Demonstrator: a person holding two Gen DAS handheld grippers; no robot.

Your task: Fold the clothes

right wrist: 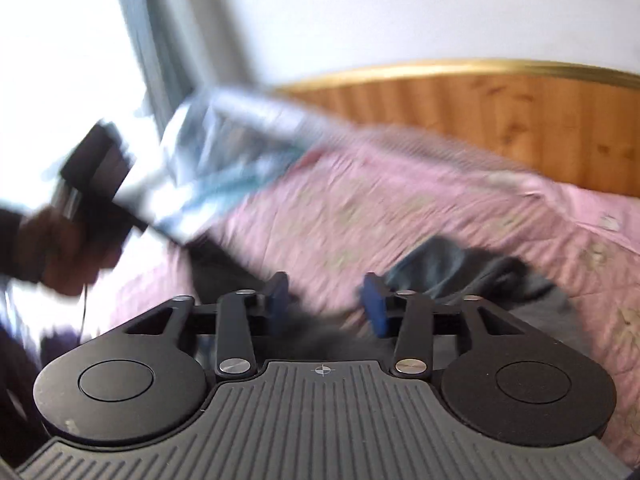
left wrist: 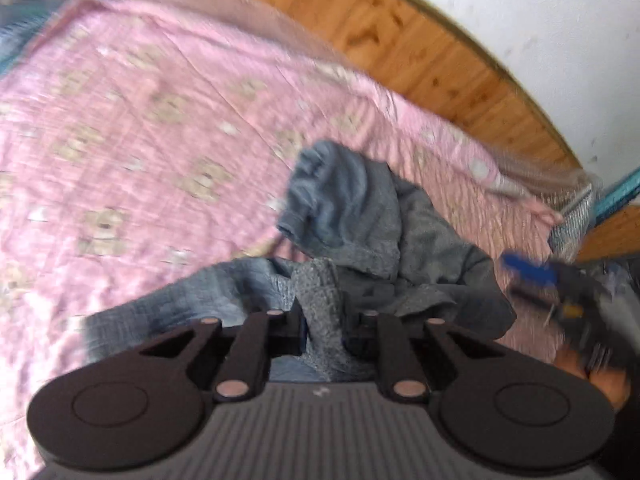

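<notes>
left gripper jaws clamp a fold of grey garment over the pink bedspread; right gripper jaws gape, empty.

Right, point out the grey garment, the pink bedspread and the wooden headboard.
grey garment point(left wrist: 360, 216): left wrist view, on the crumpled bunch above the fingers.
pink bedspread point(left wrist: 140, 128): left wrist view, on its bare patterned middle.
wooden headboard point(right wrist: 500, 120): right wrist view, on the panel below its rim.

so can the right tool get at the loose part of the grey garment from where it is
Probably yes. The right tool is open with nothing between its fingers, and the grey garment lies bunched on the pink bedspread just ahead. Only the left tool, shut on one fold, is nearby.
</notes>
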